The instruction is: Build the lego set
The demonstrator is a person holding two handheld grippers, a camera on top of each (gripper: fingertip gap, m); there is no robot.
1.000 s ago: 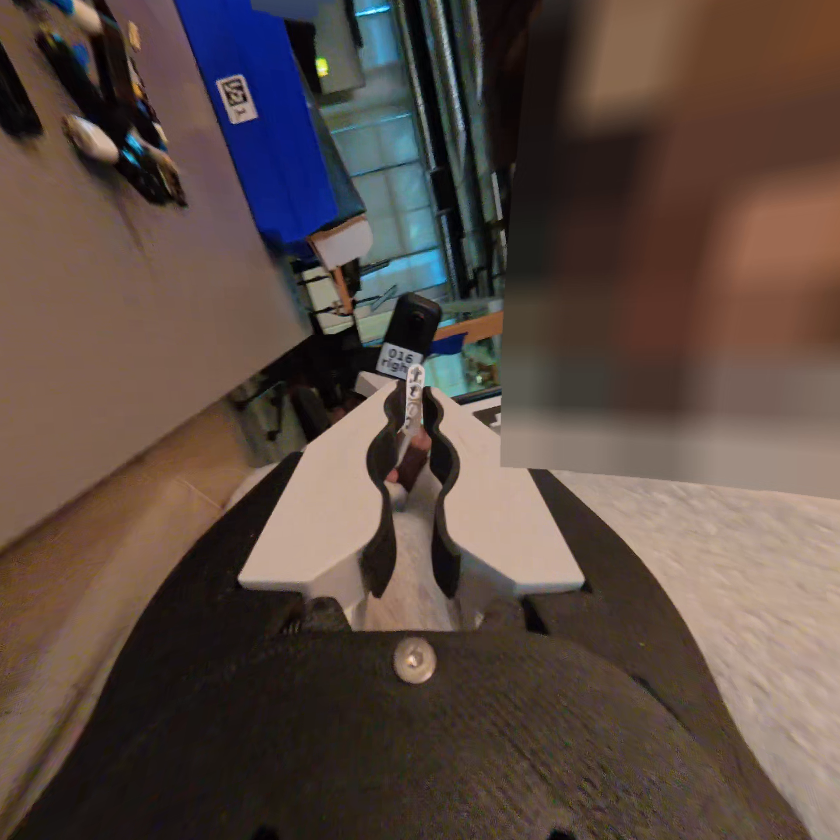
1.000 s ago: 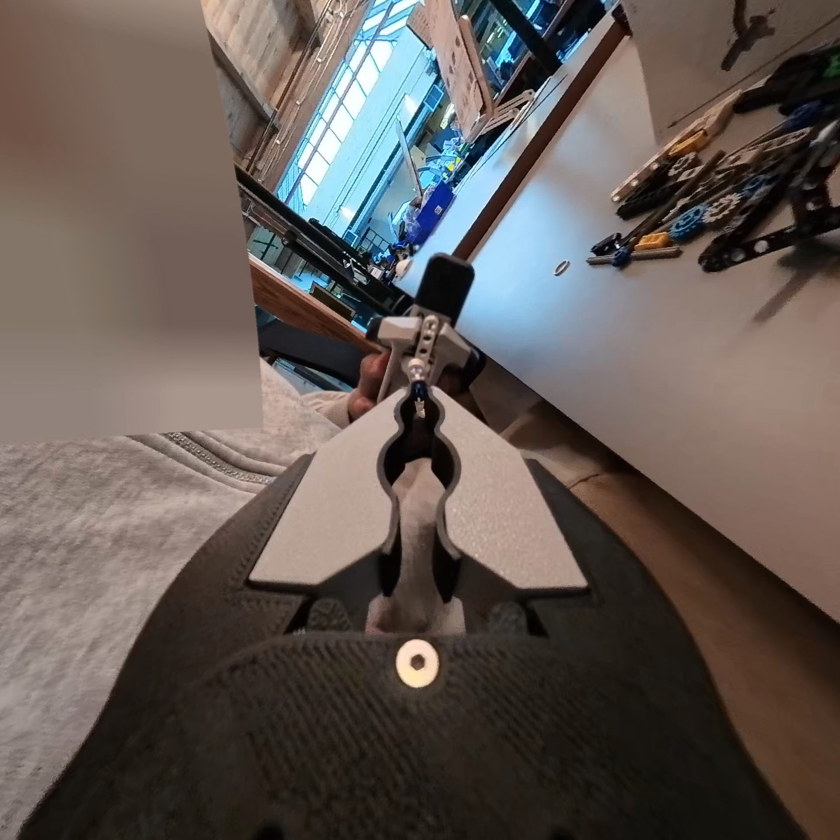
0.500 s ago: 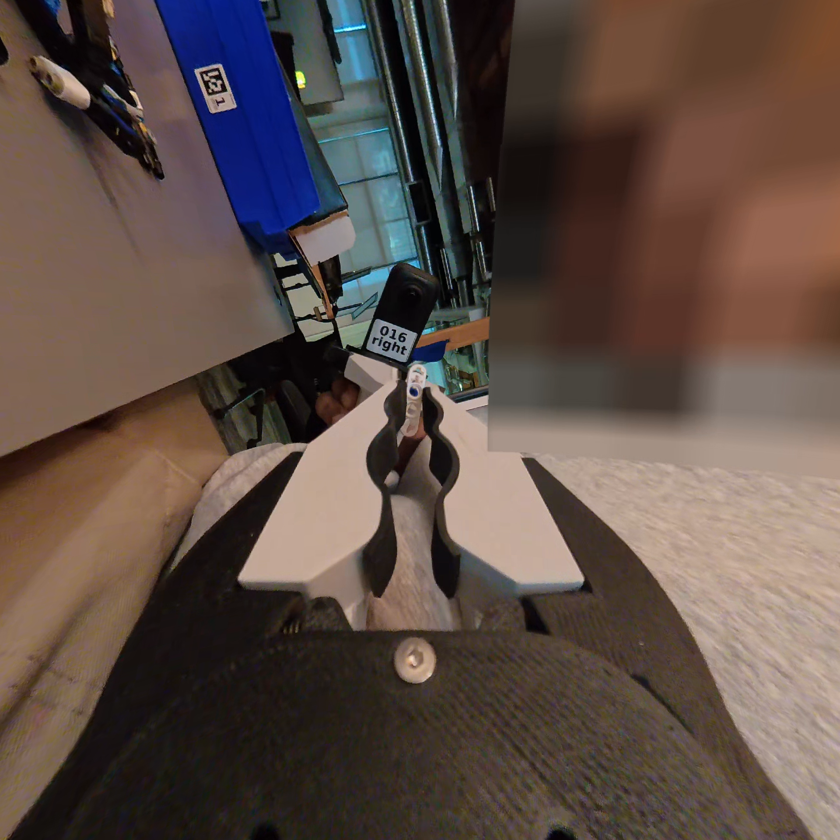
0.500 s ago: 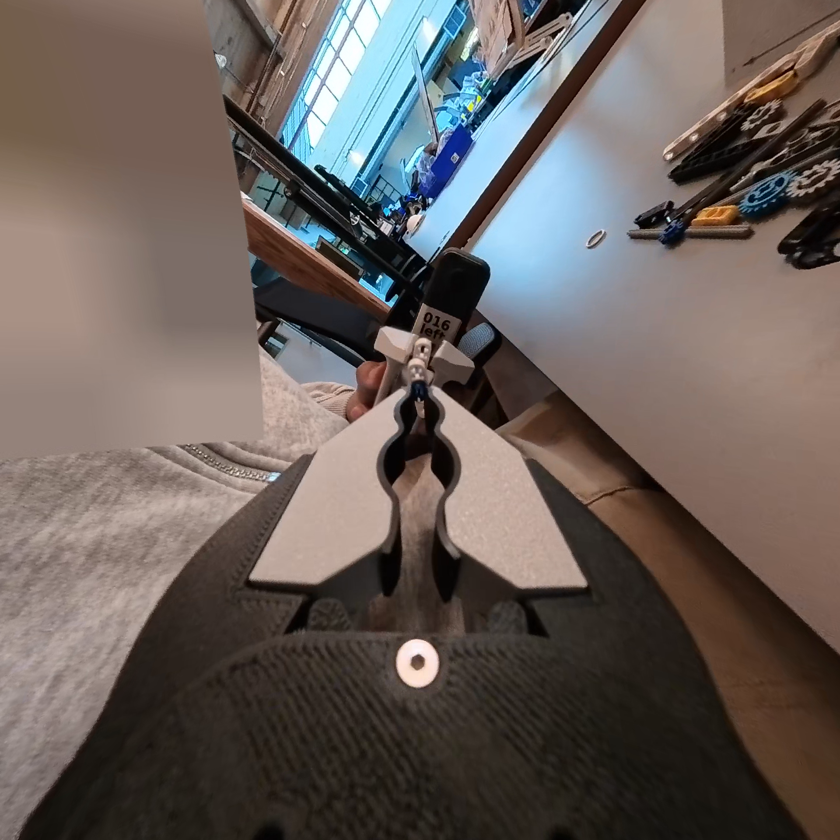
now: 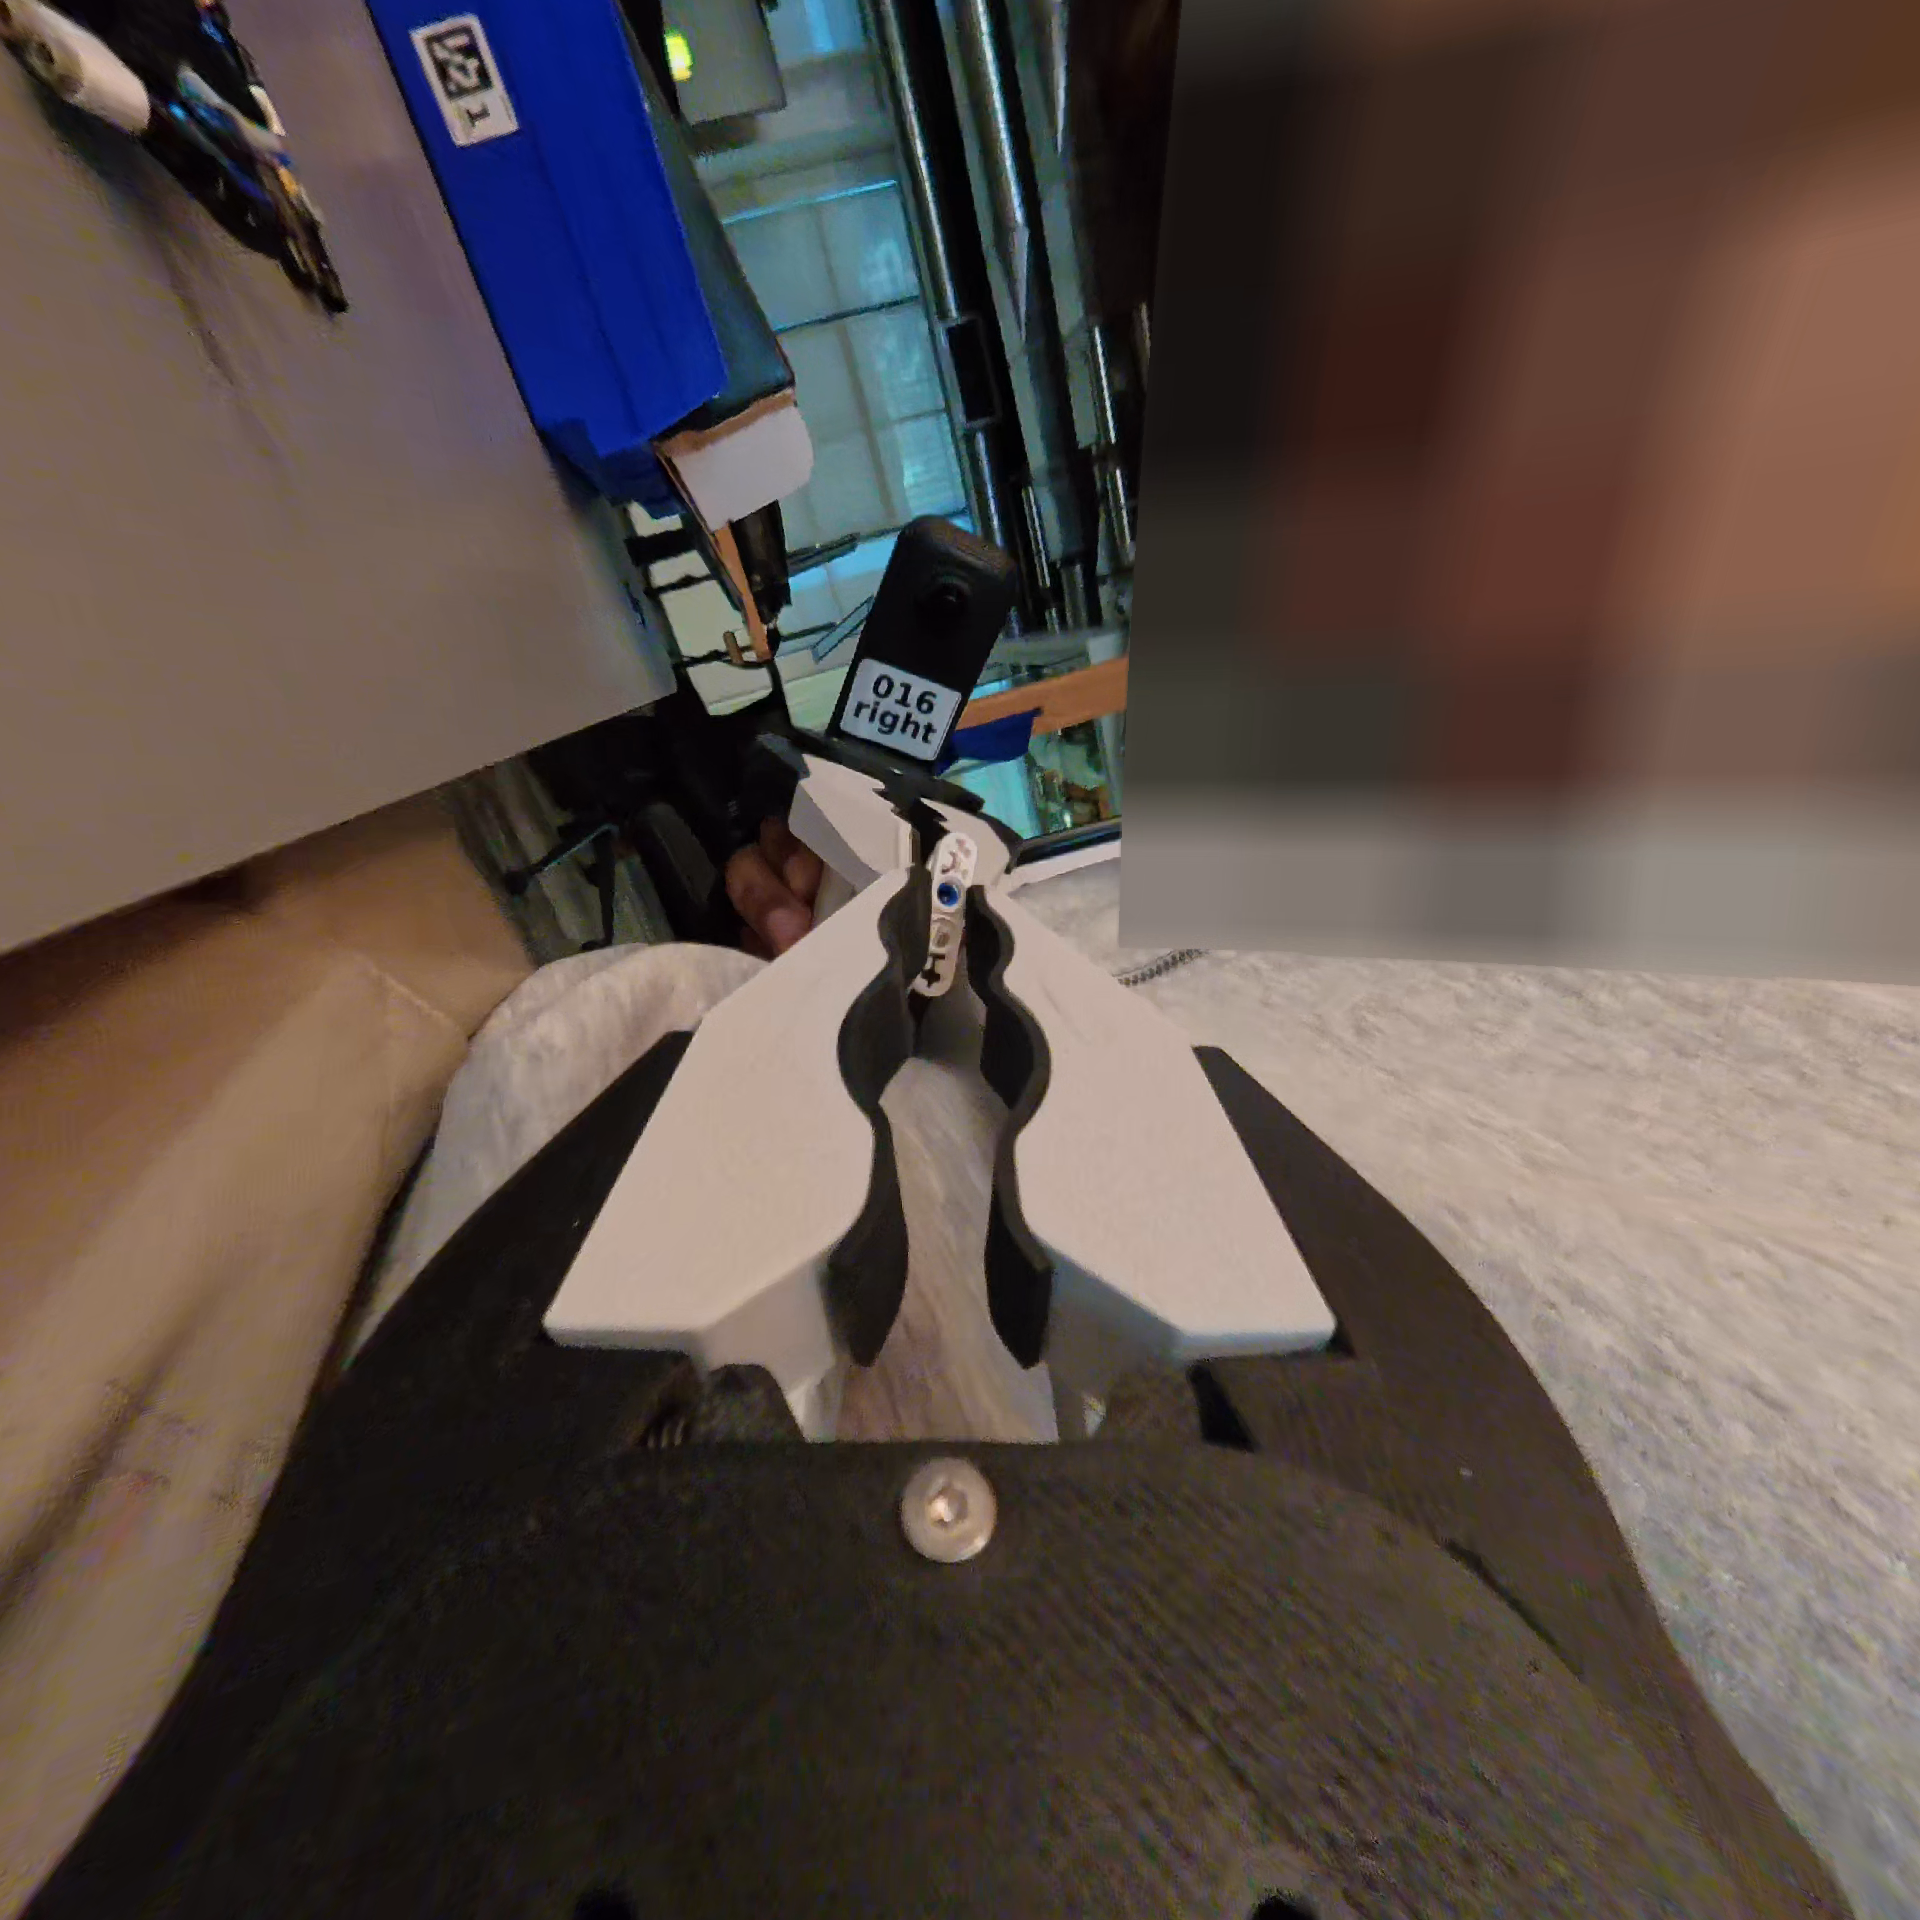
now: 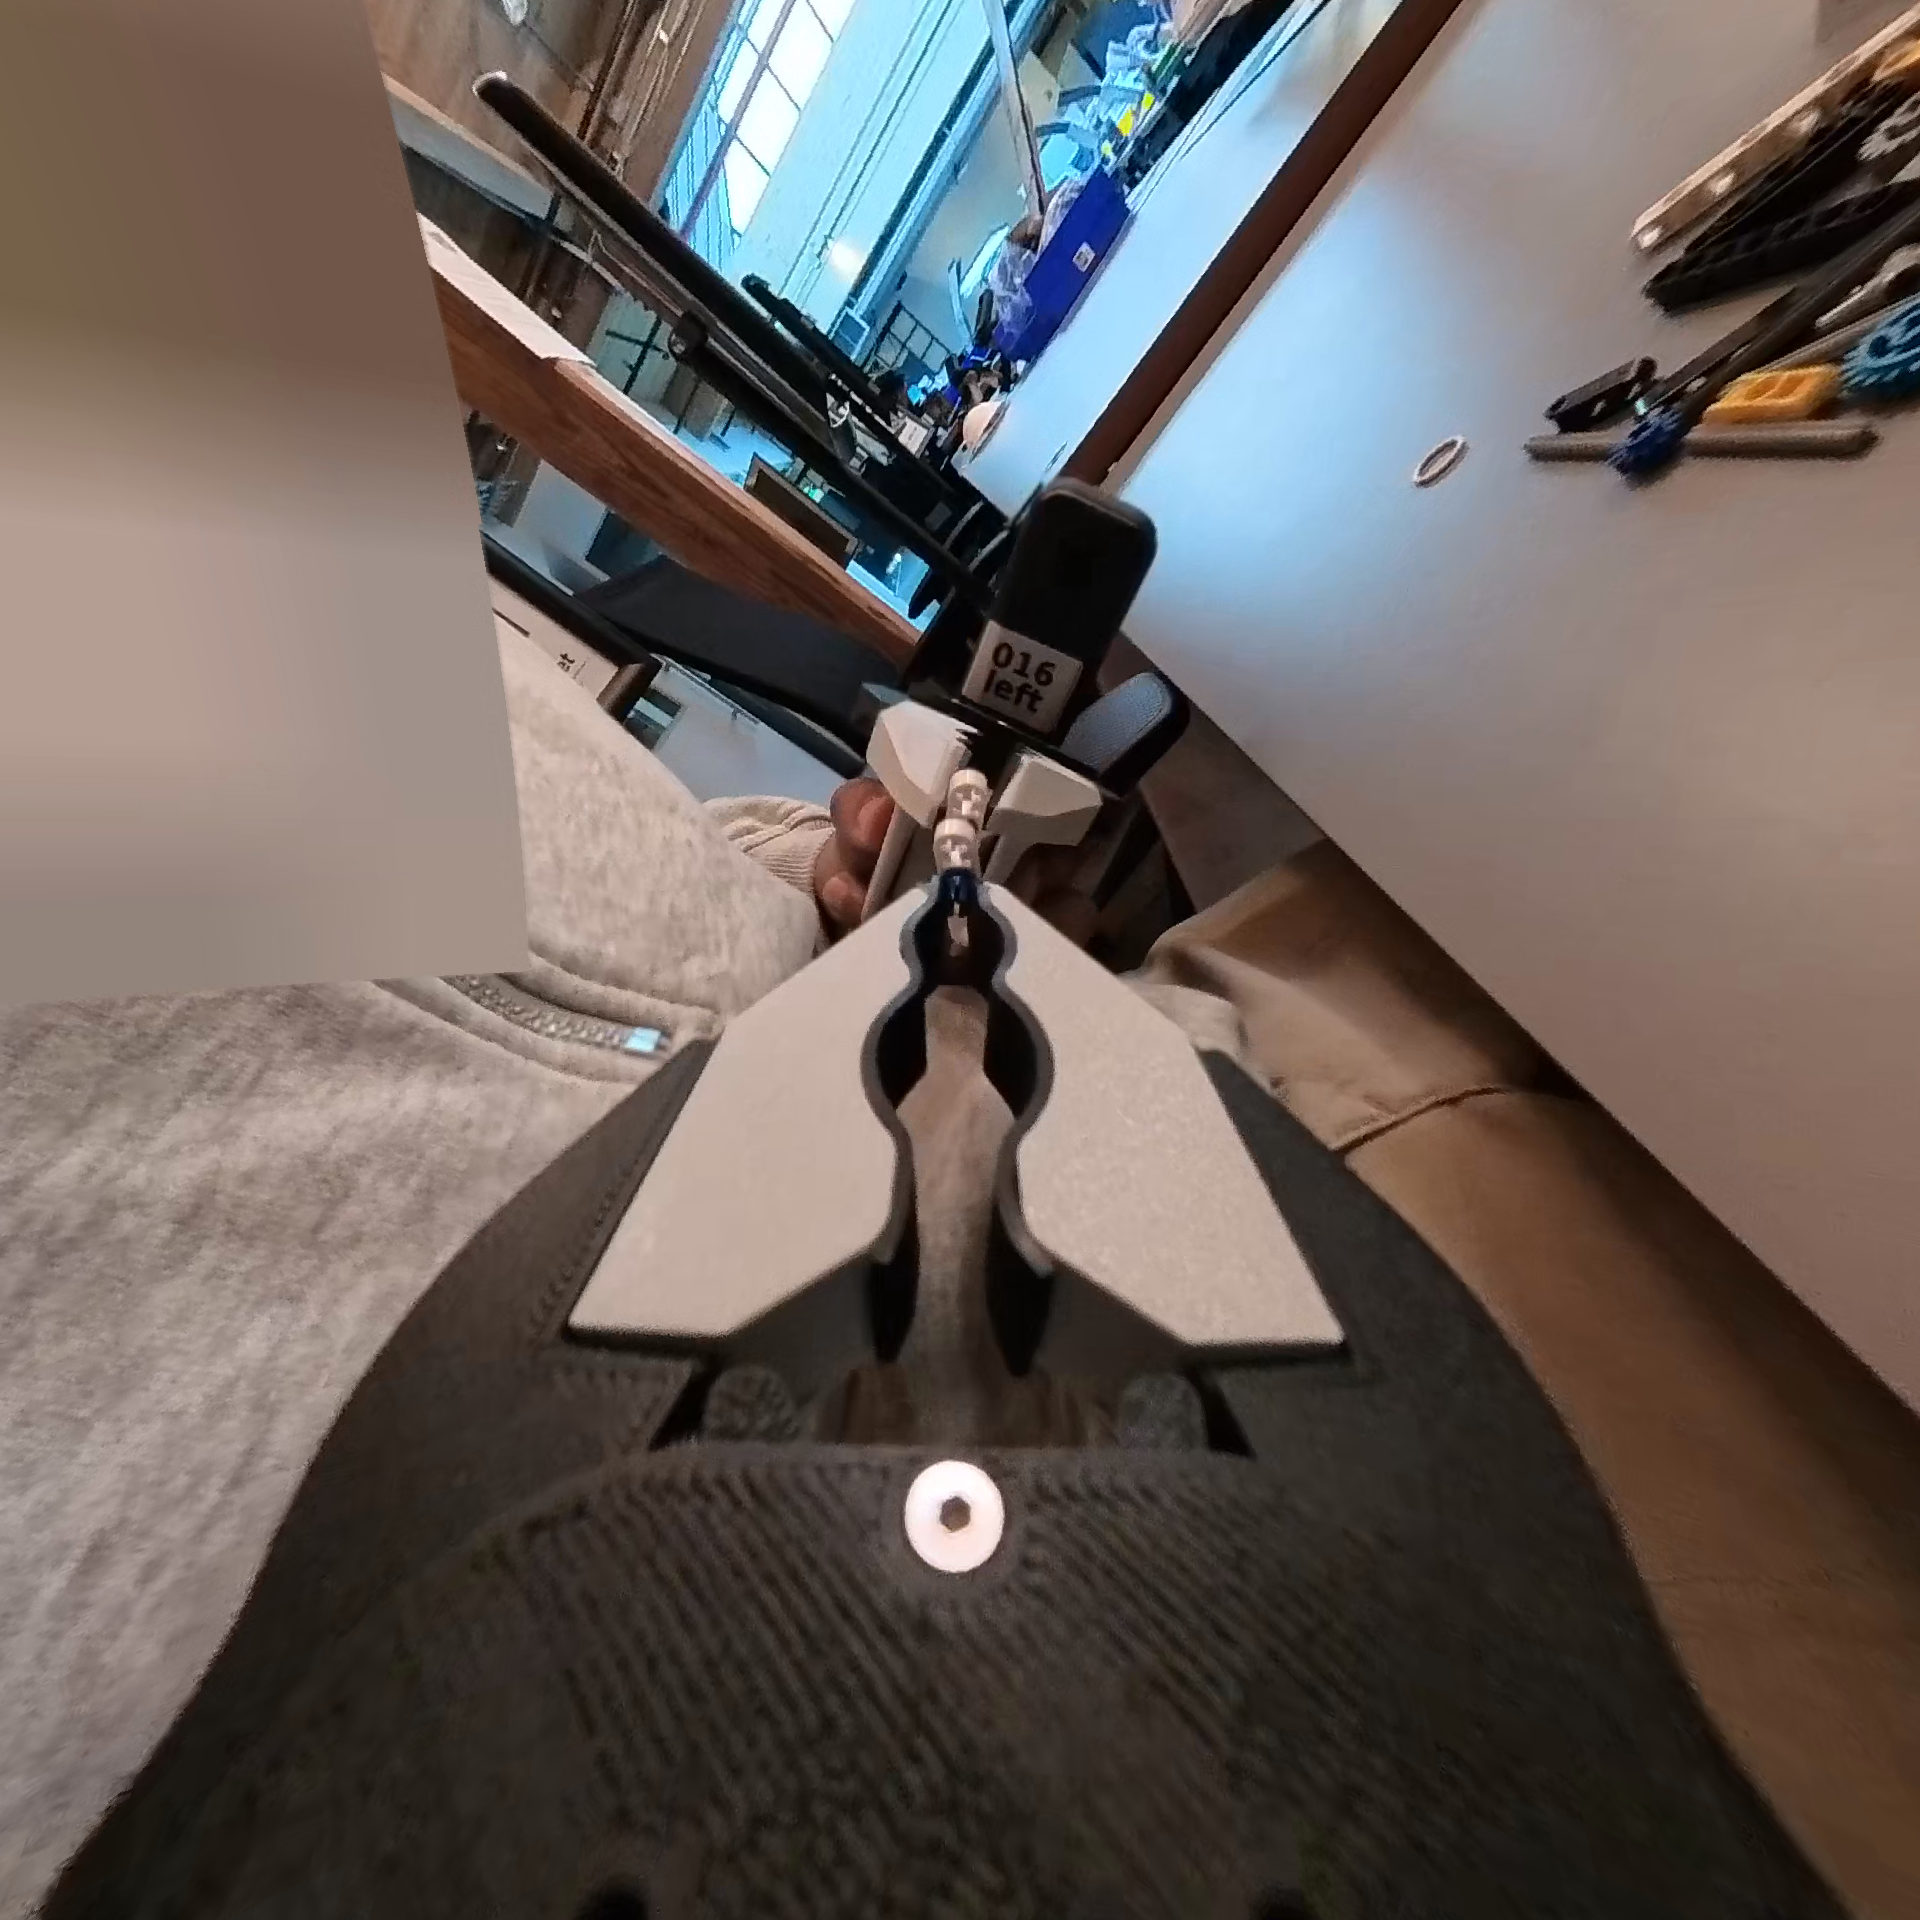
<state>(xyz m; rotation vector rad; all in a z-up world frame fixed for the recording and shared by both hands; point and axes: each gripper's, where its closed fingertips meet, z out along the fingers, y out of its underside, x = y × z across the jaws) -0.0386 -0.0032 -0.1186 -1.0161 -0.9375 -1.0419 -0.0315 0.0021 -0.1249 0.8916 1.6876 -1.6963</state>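
Note:
Both grippers are held tip to tip over a person's lap, off the table. My left gripper (image 5: pixel 940 906) is shut on a short white lego beam (image 5: pixel 948 940) with a blue pin (image 5: pixel 943 891) in one of its holes. My right gripper (image 6: pixel 956 912) is shut on the dark blue pin (image 6: pixel 954 889) at the end of that white beam (image 6: pixel 964 816). The right gripper (image 5: pixel 920 821) shows just beyond the beam in the left wrist view. The left gripper (image 6: pixel 971 795) shows holding the beam in the right wrist view.
A grey table (image 6: pixel 1455 644) holds several loose black, blue and orange lego parts (image 6: pixel 1766 395) at the upper right. More parts (image 5: pixel 239 177) and a blue box (image 5: pixel 561 229) lie on the table (image 5: pixel 260 571) in the left wrist view. A grey sweater (image 6: pixel 260 1195) and tan trousers (image 6: pixel 1558 1247) lie below. The tips of both grippers are at nearly the same place.
Both grippers stay shut and tip to tip. They have moved slightly closer together and the views have swung, so the table parts have slid toward the frame corners.

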